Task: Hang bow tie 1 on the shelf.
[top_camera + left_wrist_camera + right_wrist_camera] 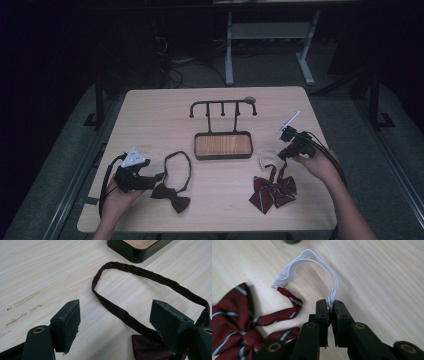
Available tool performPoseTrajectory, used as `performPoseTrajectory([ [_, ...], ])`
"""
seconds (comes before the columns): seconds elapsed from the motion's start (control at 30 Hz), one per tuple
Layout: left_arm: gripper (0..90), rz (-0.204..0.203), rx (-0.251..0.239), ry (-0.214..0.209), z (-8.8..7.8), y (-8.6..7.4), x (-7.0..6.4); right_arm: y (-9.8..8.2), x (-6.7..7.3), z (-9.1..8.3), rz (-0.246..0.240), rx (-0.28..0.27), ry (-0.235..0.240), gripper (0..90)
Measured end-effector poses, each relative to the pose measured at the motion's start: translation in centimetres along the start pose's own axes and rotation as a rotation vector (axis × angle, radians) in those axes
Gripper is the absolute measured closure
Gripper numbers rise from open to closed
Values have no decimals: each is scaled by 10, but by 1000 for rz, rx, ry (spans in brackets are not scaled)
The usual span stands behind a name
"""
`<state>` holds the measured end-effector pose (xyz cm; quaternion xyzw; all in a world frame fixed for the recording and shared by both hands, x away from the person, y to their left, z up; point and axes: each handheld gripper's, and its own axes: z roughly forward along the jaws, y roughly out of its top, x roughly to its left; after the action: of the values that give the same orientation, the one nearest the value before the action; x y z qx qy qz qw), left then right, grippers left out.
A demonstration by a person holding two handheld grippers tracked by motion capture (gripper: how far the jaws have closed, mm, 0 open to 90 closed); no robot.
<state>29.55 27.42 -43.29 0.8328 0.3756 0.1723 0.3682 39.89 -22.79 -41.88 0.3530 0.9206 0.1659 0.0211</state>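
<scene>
Right gripper view: the white elastic neck loop (pixel 312 265) of the striped maroon ribbon bow (pixel 234 322) is pinched between the closed jaws of the right gripper (pixel 330 306), low over the pale wooden table (pixel 382 277). The left gripper (pixel 115 322) is held wide open around the dark brown bow tie's strap (pixel 120 312), gripping nothing.

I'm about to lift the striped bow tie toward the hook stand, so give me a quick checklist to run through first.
1. Right gripper shut on the white elastic band: ok.
2. Striped bow tie attached to that band: ok.
3. Band clear of snags on the table: ok.
4. Hook stand upright, hooks free: ok.
5. Left gripper open, straddling the dark bow tie's strap, not pinching it: ok.
6. Grip firm enough for lifting: cannot tell.
</scene>
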Motion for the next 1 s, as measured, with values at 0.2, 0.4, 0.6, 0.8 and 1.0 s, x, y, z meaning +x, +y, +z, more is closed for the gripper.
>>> performPoseTrajectory([
  [0.2,249,-2,0,-1,0,0,0,-3,2,-12,-18,-18,58,829],
  [0.4,249,-4,-6,-1,1,0,-1,-2,10,-30,-51,-45,92,827],
  [0.6,249,-6,-6,0,1,0,-2,1,18,-45,-88,-50,94,828],
  [0.8,249,-5,-7,1,1,0,-2,5,22,-54,-113,-60,110,830],
  [1.0,249,-7,-8,0,1,0,-2,7,27,-62,-133,-78,125,831],
])
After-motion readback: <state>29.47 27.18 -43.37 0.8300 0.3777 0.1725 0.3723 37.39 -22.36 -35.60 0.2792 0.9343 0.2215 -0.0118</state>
